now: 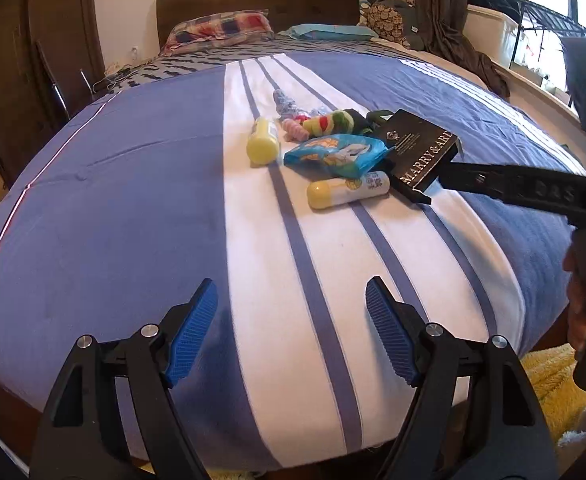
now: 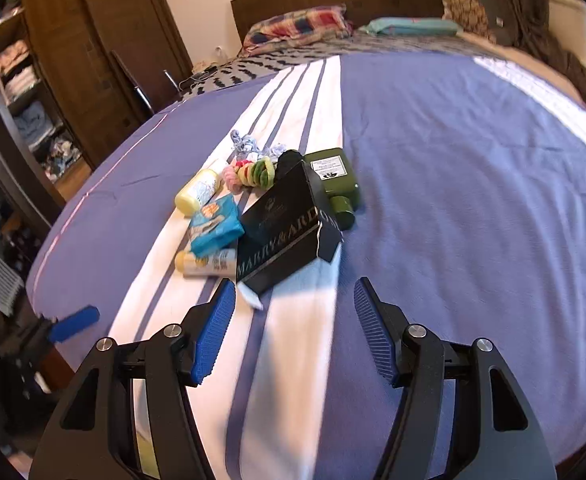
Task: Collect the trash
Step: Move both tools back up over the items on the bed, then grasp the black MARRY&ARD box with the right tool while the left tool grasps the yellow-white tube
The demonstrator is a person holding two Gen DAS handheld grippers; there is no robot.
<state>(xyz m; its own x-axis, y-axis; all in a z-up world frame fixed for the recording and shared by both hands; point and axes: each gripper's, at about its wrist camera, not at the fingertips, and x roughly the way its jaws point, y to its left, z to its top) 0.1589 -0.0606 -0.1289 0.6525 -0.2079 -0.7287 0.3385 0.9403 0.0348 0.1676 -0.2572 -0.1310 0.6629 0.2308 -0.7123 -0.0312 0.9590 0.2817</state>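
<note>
A heap of items lies on the blue and white striped bedspread: a black "MARRY&ARD" box, a blue snack packet, two yellow bottles, coloured hair ties and a green bottle. My right gripper is open, its fingertips just short of the black box. In the left wrist view it reaches in from the right to the box. My left gripper is open and empty over the bed's near edge.
Pillows and a dark headboard are at the far end. A wooden wardrobe stands on the left. A window ledge with a rack is on the right. A yellow rug lies on the floor.
</note>
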